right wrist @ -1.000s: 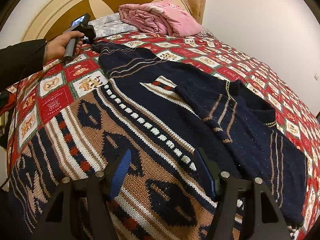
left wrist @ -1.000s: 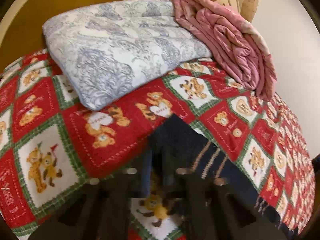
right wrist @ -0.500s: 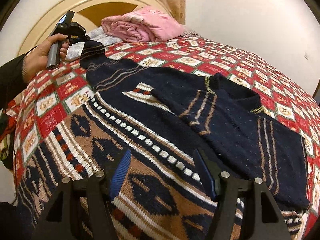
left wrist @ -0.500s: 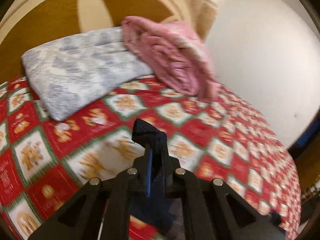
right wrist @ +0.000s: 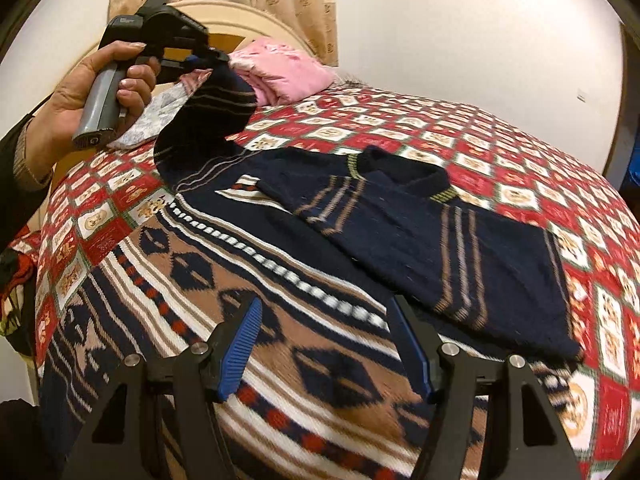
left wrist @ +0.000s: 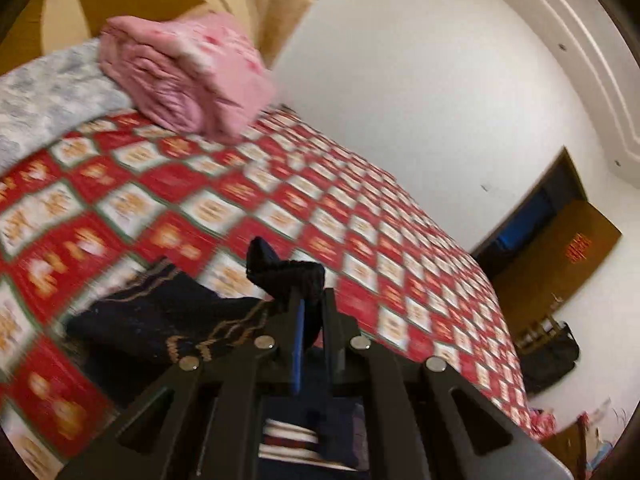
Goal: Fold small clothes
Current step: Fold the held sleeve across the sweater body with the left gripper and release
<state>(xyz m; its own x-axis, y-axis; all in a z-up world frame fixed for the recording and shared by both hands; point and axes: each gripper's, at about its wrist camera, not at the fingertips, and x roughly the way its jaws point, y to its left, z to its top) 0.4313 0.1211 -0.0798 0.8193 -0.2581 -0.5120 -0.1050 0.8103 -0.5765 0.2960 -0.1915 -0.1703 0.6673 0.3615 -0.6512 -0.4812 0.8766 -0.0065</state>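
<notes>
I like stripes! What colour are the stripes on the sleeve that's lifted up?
Light brown on dark navy sleeve, clearest in the right wrist view.

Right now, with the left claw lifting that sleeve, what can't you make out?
- Sleeve pattern: left wrist view, motion blur.
- Left claw fingertips: right wrist view, wrapped in the sleeve.
- Sweater hem: right wrist view, behind the right claw.
- Dark bag contents: left wrist view, too small.

The left hand [right wrist: 106, 92] holds the left gripper [right wrist: 208, 60] raised above the bed [right wrist: 500, 128], jaws clamped on a sleeve [right wrist: 212, 120]. The right gripper [right wrist: 328, 348] hovers low, jaws apart.
</notes>
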